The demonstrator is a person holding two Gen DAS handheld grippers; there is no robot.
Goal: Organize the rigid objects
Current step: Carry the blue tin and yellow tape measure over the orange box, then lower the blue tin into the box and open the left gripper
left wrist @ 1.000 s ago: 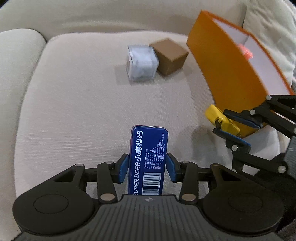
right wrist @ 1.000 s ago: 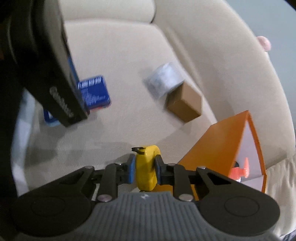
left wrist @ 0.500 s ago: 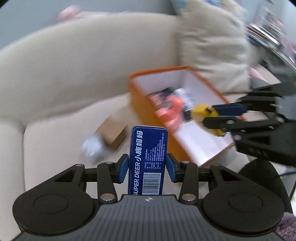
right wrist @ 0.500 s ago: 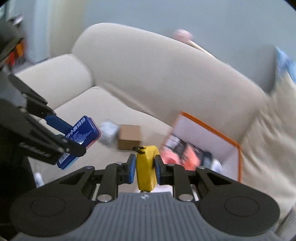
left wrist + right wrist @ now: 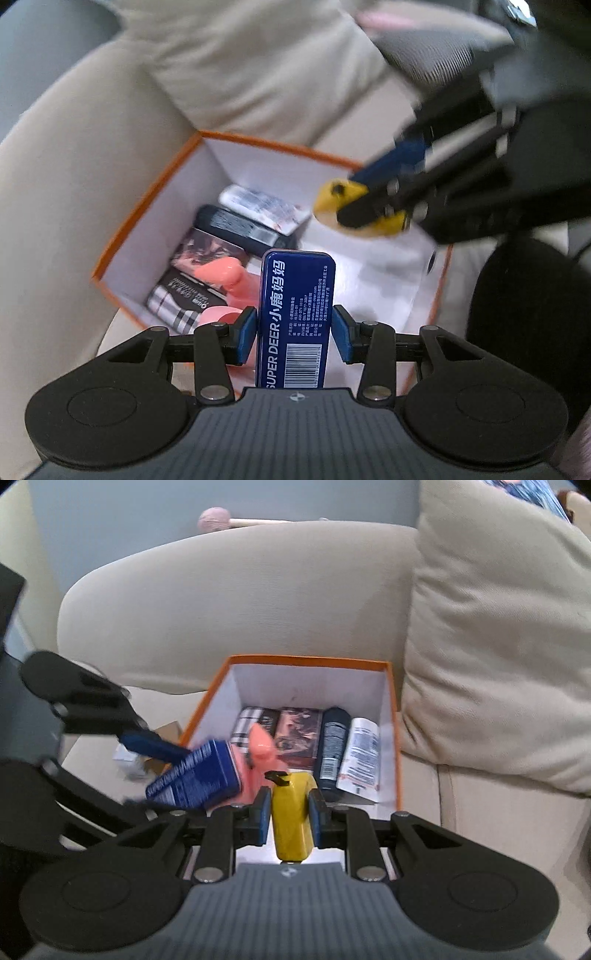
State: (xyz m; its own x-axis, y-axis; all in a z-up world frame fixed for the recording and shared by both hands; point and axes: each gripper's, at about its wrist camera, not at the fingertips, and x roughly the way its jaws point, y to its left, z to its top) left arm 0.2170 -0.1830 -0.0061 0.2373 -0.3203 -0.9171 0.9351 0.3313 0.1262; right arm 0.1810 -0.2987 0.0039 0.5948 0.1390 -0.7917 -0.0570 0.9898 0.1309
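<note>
- Orange box (image 5: 394, 716) sits on the sofa (image 5: 229, 605), open, holding packets, a dark can (image 5: 332, 746) and a pink thing (image 5: 260, 753).
- Left hand-held gripper (image 5: 295, 328) above the box, clenched on an upright blue tin (image 5: 295, 317).
- Right hand-held gripper (image 5: 290, 814) over the box's near edge, grasping a yellow block (image 5: 291, 816).
</note>
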